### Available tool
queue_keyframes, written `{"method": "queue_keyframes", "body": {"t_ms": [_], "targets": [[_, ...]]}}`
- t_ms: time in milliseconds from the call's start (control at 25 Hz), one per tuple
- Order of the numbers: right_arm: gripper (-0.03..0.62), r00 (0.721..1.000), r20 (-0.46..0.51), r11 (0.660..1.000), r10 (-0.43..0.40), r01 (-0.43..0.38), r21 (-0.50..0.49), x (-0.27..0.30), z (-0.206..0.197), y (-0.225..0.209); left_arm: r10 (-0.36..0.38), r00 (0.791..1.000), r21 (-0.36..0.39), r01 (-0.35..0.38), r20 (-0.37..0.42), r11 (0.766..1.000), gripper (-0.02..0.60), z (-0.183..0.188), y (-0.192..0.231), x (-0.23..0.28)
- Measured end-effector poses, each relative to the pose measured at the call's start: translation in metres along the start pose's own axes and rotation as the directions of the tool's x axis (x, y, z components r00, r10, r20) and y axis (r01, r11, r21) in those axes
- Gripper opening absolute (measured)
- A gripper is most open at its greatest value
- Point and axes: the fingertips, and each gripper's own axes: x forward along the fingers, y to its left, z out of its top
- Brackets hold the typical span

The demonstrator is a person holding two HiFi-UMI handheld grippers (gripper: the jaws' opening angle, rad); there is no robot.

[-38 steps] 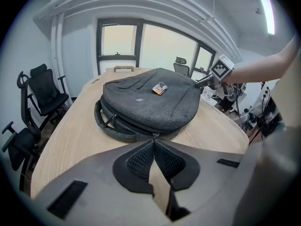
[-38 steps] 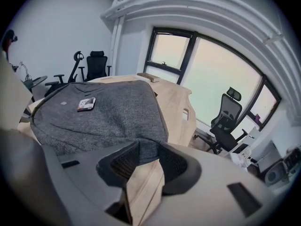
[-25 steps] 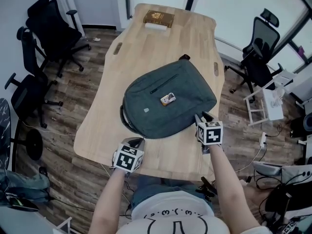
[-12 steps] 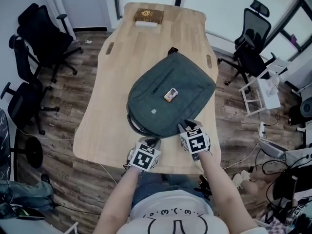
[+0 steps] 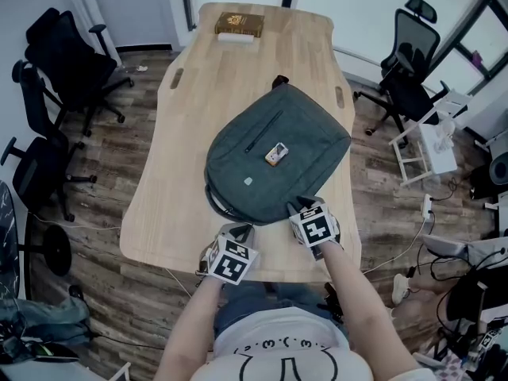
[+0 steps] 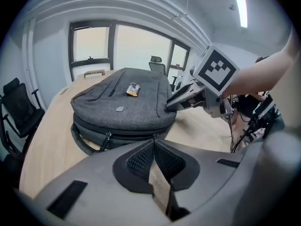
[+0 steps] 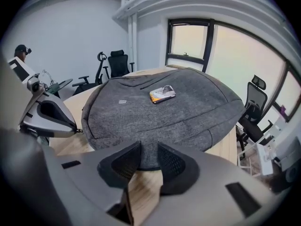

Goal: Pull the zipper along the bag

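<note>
My left gripper is clenched on the zipper pull at the grey bag, lower centre of frame. My right gripper is closing, pads not yet pressing the bag's edge between them.

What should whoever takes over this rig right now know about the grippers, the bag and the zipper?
Bag lies flat on the table.
Left gripper: jaws together at a zipper pull on its near side; grip unconfirmed.
Right gripper: jaws closing around the bag's near edge, not clamped yet.
Done: both grippers at the bag.
To do: steady it, pull the zipper along.
</note>
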Motion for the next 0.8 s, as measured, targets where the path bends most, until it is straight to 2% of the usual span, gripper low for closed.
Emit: {"method": "queue_keyframes", "body": {"t_ms": [240, 440, 640, 800], "targets": [[0.161, 1.000, -0.011, 1.000, 0.028, -0.029, -0.003, 0.002, -0.001, 0.001, 0.028, 1.000, -0.012, -0.028, 0.006, 1.000, 0.018, -0.004, 0.023, -0.009], [0.161, 0.998, -0.026, 0.998, 0.052, -0.053, -0.030, 0.003, -0.002, 0.001, 0.082, 0.997, -0.041, -0.081, 0.013, 0.996, 0.018, -0.005, 0.055, -0.017], [0.161, 0.998, -0.023, 0.997, 0.061, -0.062, -0.053, 0.004, 0.000, 0.004, 0.118, 0.993, -0.016, -0.118, -0.004, 0.993, 0.020, -0.003, 0.076, -0.017], [0.160, 0.998, -0.021, 0.997, 0.059, -0.060, -0.058, 0.008, 0.004, 0.007, 0.124, 0.992, -0.062, -0.123, 0.005, 0.990, 0.020, 0.000, 0.087, -0.016]]}}
